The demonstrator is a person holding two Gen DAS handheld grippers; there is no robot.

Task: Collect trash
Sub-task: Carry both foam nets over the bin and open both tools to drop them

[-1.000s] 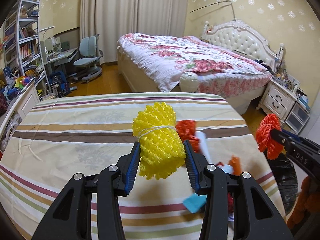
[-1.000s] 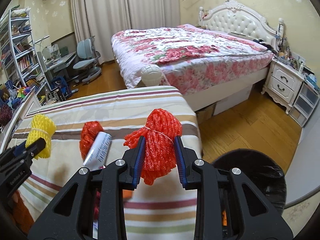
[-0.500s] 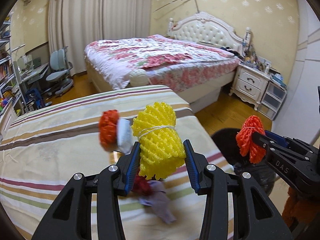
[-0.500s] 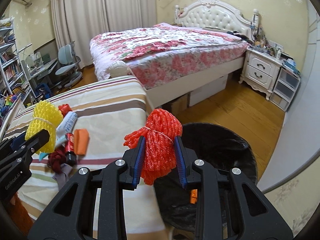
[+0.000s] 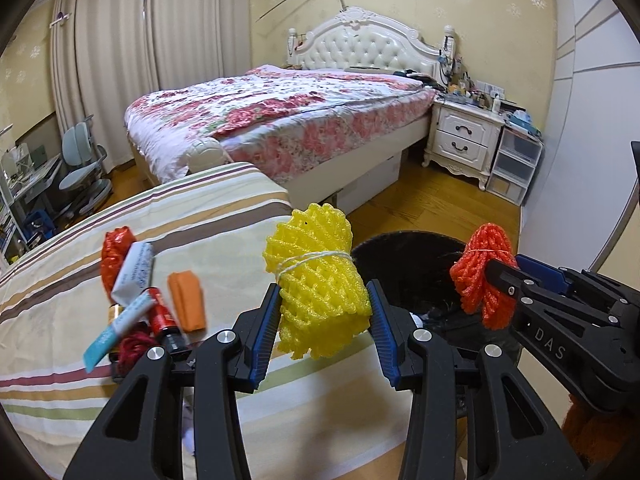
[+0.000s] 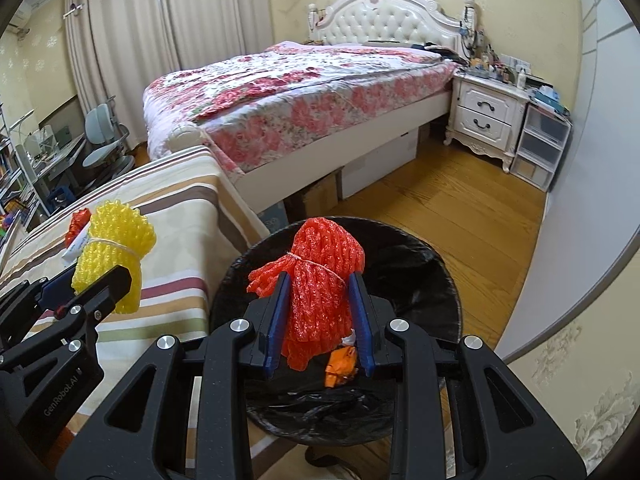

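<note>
The right gripper (image 6: pixel 320 320) pinches a red foam net bundle (image 6: pixel 316 280) between its blue-padded fingers (image 6: pixel 276 320), and in the right wrist view that bundle hangs directly over the mouth of the black-lined trash bin (image 6: pixel 436 280), whose opening lies below and ahead of the fingers; the bundle stands with its long axis upright, the string-tied waist just above the pads. The left gripper (image 5: pixel 324 320) likewise squeezes a yellow foam net bundle (image 5: pixel 316 276), also upright and tied with white string, but it sits over the edge of the striped worktop (image 5: pixel 60 320), with the bin's rim just to its right. So the right hand looks the nearer to a drop: letting go there should suffice, while the left likely needs a short shift rightward first. Counted: two held net bundles, one red and one yellow; one bin, with an orange scrap (image 6: pixel 340 364) already inside. On the worktop lie one more red net bundle (image 5: pixel 114 256), one white tube (image 5: pixel 134 272), one orange piece (image 5: pixel 186 300), one small red bottle (image 5: pixel 164 320), a light blue strip (image 5: pixel 100 344) and a dark red tangle (image 5: pixel 130 350), all clustered to the left of the left fingers.
</note>
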